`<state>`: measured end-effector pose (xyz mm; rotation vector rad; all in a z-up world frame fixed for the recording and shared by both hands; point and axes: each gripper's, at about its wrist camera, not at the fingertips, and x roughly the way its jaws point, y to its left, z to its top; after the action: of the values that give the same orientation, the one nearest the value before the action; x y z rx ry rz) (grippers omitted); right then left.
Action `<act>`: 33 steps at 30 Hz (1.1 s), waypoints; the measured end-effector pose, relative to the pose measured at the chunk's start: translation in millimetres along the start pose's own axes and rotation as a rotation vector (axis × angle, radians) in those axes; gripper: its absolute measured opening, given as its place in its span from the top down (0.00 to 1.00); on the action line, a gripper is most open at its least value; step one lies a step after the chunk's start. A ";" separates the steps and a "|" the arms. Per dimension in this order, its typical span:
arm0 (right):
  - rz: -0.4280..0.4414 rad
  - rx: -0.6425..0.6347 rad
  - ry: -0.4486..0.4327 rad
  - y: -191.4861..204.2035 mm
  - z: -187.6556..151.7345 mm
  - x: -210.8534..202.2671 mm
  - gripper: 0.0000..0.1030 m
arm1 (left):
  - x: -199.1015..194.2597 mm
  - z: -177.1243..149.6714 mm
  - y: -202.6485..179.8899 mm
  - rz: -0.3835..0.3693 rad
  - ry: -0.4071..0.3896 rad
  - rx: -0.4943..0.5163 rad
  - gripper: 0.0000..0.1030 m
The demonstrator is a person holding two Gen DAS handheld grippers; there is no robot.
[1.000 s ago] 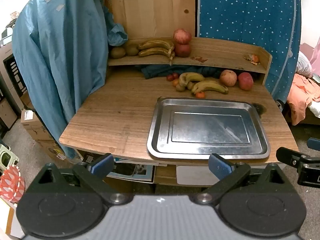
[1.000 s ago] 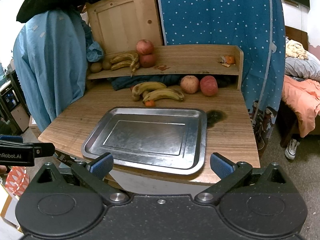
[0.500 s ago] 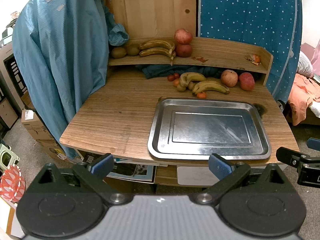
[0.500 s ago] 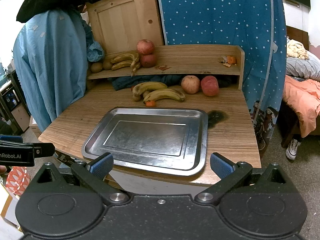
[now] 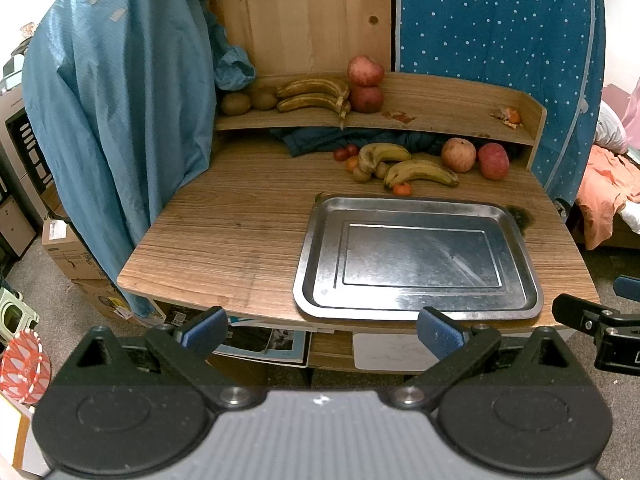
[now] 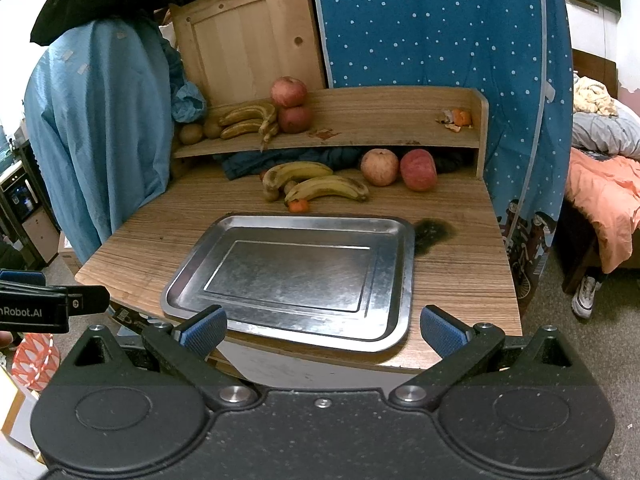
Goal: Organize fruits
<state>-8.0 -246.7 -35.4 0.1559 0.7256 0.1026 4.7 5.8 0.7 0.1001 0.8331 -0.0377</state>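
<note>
Right wrist view: we held the right gripper (image 6: 322, 330) and left gripper (image 5: 322, 326) spread and empty before the bare tray (image 6: 394, 276), ready to receive bananas (image 6: 326, 188) and apples (image 6: 380, 167) lying behind it.

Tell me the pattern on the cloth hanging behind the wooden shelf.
The hanging cloth is dark teal-blue with small white dots, clearest in the right wrist view.

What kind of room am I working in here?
Probably a lived-in bedroom or dorm room, not a kitchen: a wooden desk with a shelf, a bed with orange bedding, and a dotted blue fabric wardrobe.
</note>
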 end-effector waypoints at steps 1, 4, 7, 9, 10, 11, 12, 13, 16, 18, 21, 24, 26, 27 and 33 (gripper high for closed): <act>0.000 0.000 0.000 0.0 0.1 -0.5 0.01 | -0.1 -0.4 -0.5 0.000 0.000 0.000 0.00; 0.002 0.000 -0.002 -0.4 0.9 0.7 0.01 | 2.1 0.0 -0.7 0.003 0.004 0.000 0.00; 0.010 -0.001 -0.008 -2.0 1.2 3.9 0.01 | 6.3 1.0 -2.9 0.010 0.010 -0.002 0.00; 0.020 0.001 -0.012 -4.6 1.9 7.2 0.01 | 8.6 2.9 -4.0 0.018 0.012 -0.004 0.00; 0.029 -0.001 -0.016 -4.8 2.8 9.2 0.01 | 9.8 4.6 -5.8 0.022 0.012 -0.003 0.00; 0.034 -0.002 -0.018 -5.7 5.7 11.7 0.01 | 10.4 6.3 -6.2 0.027 0.010 -0.004 0.00; 0.040 -0.003 -0.021 -7.3 8.0 14.1 0.01 | 11.0 8.4 -6.5 0.032 0.009 -0.005 0.00; 0.050 -0.006 -0.028 -7.7 11.1 16.0 0.01 | 11.9 11.1 -6.9 0.036 0.008 -0.006 0.00; 0.066 -0.012 -0.046 -7.1 17.3 18.0 0.01 | 13.5 18.8 -8.6 0.047 0.003 -0.005 0.00; 0.076 -0.013 -0.062 -7.0 22.2 19.7 0.01 | 15.5 25.1 -8.9 0.053 -0.003 -0.001 0.00; 0.070 -0.010 -0.082 -8.4 30.2 24.7 0.01 | 19.6 35.9 -9.0 0.060 -0.012 0.011 0.00; 0.057 -0.004 -0.096 -9.2 40.0 33.0 0.01 | 27.0 48.6 -6.7 0.064 -0.019 0.023 0.00; 0.051 -0.001 -0.097 -8.1 46.8 39.8 0.01 | 33.8 57.3 -3.8 0.061 -0.022 0.024 0.00; 0.044 0.000 -0.098 -7.3 49.6 43.4 0.01 | 37.3 61.7 -2.8 0.058 -0.025 0.025 0.00; -0.029 0.039 -0.083 -10.2 67.3 70.5 0.01 | 79.0 96.2 0.5 0.000 -0.020 0.057 0.00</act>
<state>89.8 -253.5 -33.5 0.1856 0.6470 0.0543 128.7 -3.2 6.5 0.1526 0.8122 -0.0624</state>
